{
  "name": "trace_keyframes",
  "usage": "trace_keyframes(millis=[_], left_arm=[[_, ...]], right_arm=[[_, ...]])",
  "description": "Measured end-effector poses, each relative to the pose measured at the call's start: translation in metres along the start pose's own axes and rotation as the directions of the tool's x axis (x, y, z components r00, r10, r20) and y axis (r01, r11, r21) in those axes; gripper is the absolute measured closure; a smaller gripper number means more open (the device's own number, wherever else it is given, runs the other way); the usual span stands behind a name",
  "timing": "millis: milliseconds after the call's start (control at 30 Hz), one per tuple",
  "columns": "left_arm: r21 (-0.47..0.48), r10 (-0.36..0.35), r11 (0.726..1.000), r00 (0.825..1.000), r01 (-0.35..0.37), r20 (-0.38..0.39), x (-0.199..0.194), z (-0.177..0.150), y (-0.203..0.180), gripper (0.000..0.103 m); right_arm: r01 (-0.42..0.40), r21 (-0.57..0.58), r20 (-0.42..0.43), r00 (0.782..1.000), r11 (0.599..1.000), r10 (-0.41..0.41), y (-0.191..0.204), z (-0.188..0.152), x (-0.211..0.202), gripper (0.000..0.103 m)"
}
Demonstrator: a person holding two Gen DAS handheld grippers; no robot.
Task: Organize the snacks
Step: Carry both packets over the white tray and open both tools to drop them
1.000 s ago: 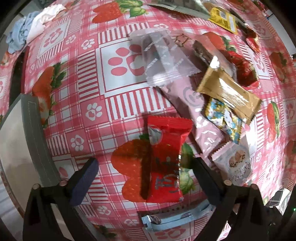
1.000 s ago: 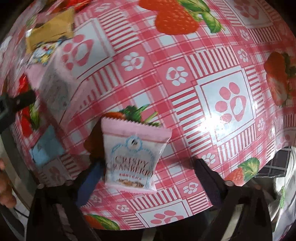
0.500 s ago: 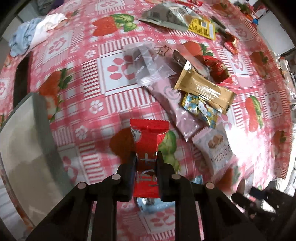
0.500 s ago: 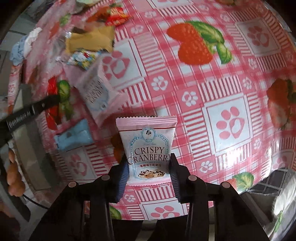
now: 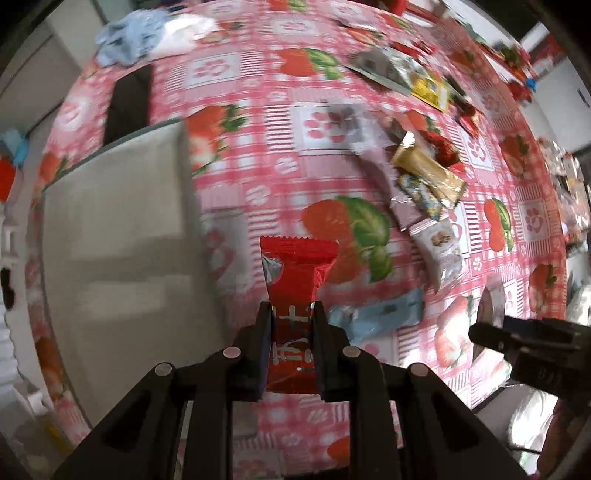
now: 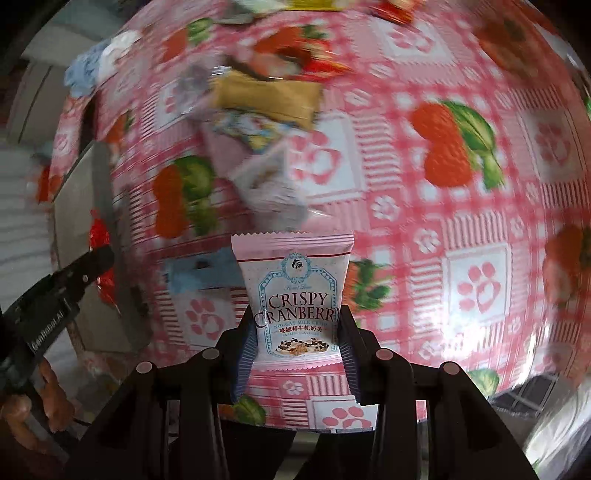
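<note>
My left gripper is shut on a red candy wrapper, held upright above the table. A grey tray lies just left of it. My right gripper is shut on a pink "Crispy Cranberry" packet, also lifted off the cloth. In the right wrist view the left gripper shows at the left edge with the red wrapper over the grey tray. A pile of loose snacks lies on the cloth, among them a gold bar and a light blue packet.
The table wears a pink checked cloth with strawberries and paw prints. A crumpled blue-white cloth sits at the far left corner beside a dark flat object. More wrappers lie at the far side. A hand shows at lower left.
Both grippers closed on their snacks and lifted them off the cloth. The left one carried the red wrapper left toward the grey tray; the right one rose with the pink packet.
</note>
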State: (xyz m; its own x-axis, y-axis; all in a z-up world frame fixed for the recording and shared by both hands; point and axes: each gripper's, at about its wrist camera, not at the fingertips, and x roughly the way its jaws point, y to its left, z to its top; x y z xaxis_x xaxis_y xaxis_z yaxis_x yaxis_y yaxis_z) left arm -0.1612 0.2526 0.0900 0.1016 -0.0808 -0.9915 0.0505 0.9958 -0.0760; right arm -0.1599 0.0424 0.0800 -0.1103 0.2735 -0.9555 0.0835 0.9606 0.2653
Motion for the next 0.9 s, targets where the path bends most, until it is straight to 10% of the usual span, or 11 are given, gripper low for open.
trace_keyframes(millis=[900], left_arm=[[-0.386, 0.106, 0.916, 0.994, -0.11, -0.03, -0.01, -0.092, 0.149, 0.081]], right_arm=[[-0.095, -0.596, -0.163, 0.987, 0.798, -0.003, 0.227, -0.027, 0.051, 0.06]])
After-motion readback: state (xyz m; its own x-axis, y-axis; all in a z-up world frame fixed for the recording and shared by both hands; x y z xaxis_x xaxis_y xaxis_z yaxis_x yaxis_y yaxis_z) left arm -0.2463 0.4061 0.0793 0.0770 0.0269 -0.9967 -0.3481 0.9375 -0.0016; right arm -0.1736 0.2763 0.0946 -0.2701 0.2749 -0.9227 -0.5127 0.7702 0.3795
